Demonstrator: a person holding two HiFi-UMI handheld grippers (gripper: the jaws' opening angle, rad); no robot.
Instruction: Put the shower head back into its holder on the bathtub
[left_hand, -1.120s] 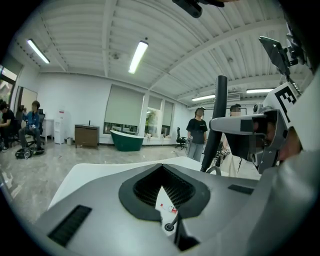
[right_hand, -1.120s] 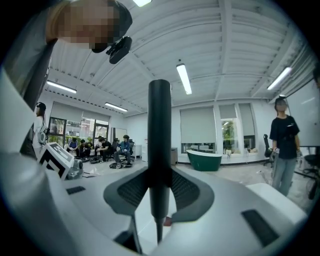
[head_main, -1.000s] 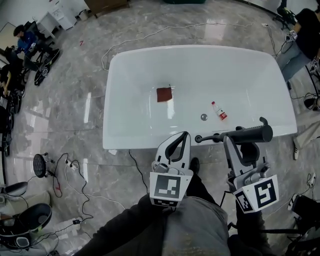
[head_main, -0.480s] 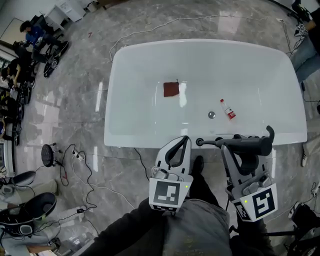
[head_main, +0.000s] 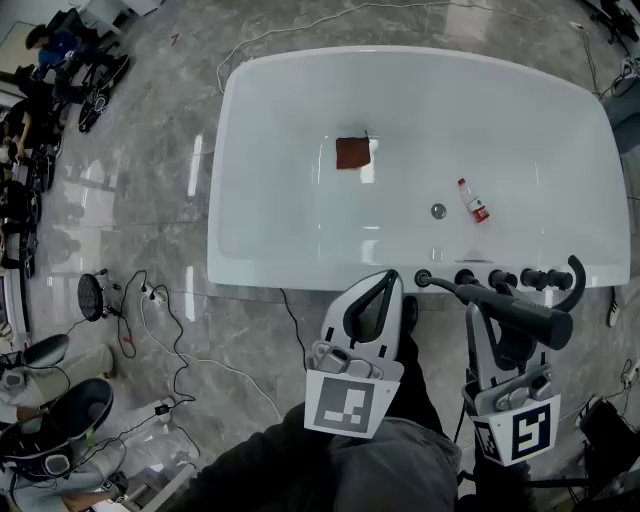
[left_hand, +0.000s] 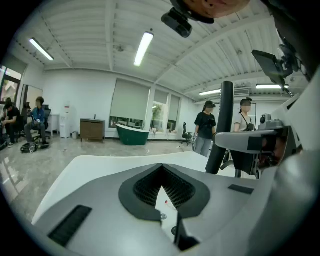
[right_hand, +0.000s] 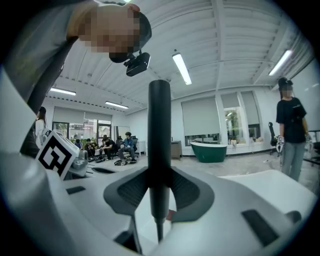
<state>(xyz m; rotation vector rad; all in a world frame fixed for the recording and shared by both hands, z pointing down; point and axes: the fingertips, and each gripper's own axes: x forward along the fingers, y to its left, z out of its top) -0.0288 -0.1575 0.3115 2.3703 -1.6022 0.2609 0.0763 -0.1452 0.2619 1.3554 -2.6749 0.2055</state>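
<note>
Looking down, I have the white bathtub (head_main: 300, 283) filling the upper part of the head view, and I stand at its near long side. My right gripper (head_main: 490, 320) is clamped across the black shower head (head_main: 525, 314), which hangs just outside the bathtub's near rim. Its hose (head_main: 450, 286) runs to a fitting on that rim. My left gripper (head_main: 386, 284) sits at the same rim, nearer the bathtub's middle, with its jaws pressed together and nothing between them. A row of black tap fittings (head_main: 515, 279) lines the near rim beside the shower head. I take the holder to be among them but cannot tell which one. Inside the bathtub lie a red cloth (head_main: 352, 153), a small bottle (head_main: 473, 200) and the drain (head_main: 438, 211). I judge this to be the carrying step. Next I must bring the shower head over the rim, line it up with the holder and lower it in without snagging the hose.
</note>
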